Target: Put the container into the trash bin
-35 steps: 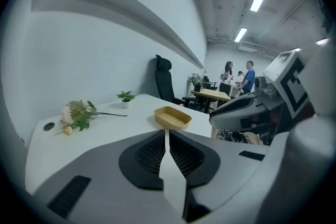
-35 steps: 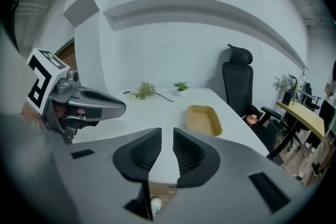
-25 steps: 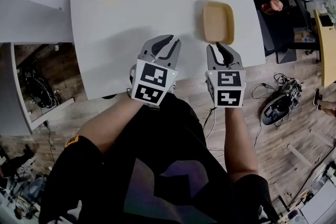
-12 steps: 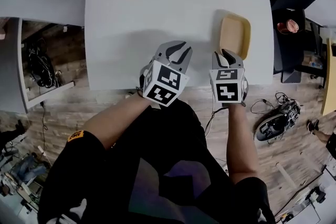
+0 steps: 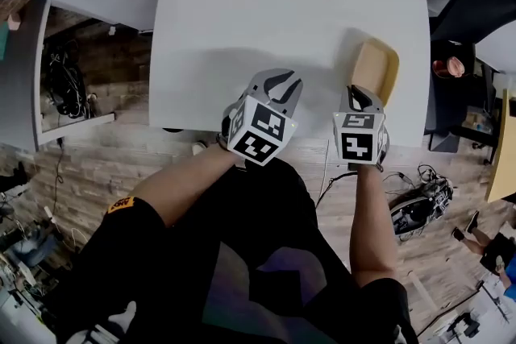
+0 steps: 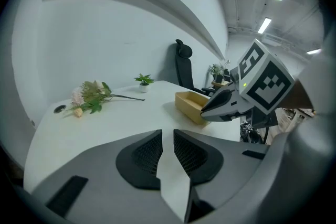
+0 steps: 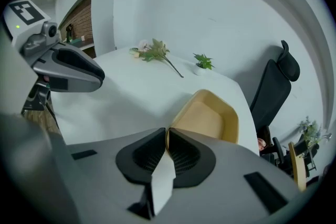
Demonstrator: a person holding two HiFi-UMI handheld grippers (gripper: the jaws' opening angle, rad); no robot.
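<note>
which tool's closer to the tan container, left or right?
Right. The right tool is at the container's near rim, jaws closing on it. The left tool hangs open above the table, off to the container's left.

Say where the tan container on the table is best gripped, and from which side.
Grip the container by its thin near wall, coming from the table's front edge with the tool angled down. The upright rim of the open tray suits a pinch. The right tool is closing there, with the rim between its jaws.

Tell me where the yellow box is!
In the head view the yellow box sits on the white table, right side, its near rim between the closing jaws of the right gripper.
</note>
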